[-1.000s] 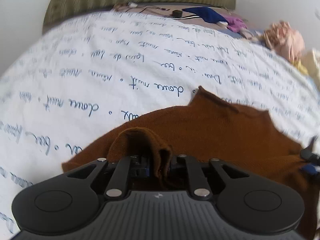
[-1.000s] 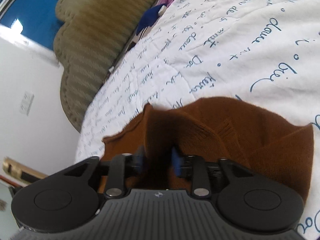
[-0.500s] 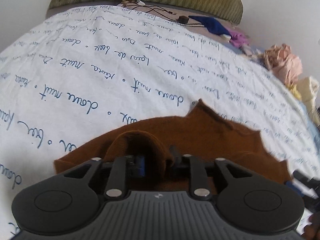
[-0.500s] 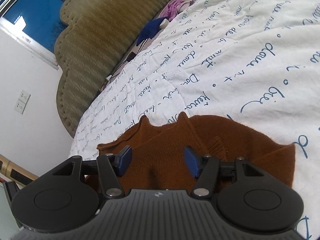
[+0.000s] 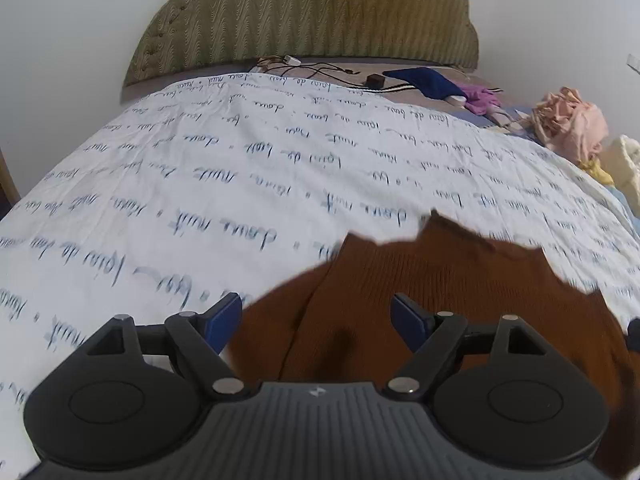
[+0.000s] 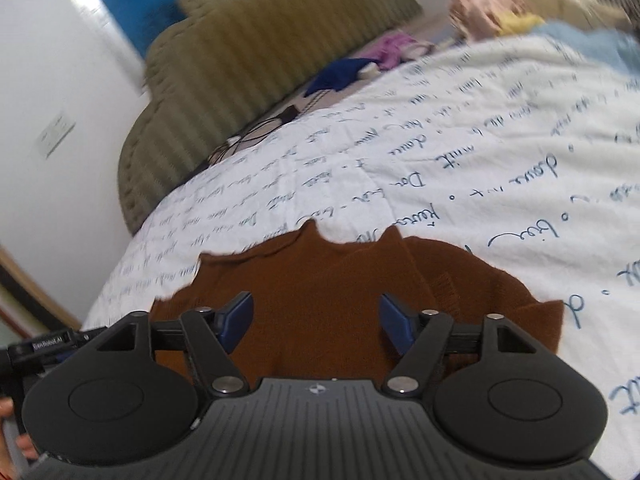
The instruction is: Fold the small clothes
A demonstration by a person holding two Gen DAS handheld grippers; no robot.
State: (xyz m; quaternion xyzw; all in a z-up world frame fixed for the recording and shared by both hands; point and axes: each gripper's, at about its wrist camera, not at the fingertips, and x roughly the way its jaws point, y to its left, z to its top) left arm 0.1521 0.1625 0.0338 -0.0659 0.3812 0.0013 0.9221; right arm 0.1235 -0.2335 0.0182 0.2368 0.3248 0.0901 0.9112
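On the script-printed bedspread, near edge — brown knit garment lying flat; left gripper just spread apart above it, gripping nothing. Right view — right gripper likewise just opened over the garment, pads clear.

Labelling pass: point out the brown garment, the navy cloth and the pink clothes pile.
brown garment (image 5: 460, 292), left wrist view, upper folded layer.
navy cloth (image 5: 424, 80), left wrist view, its middle.
pink clothes pile (image 5: 568, 124), left wrist view, centre of the heap.
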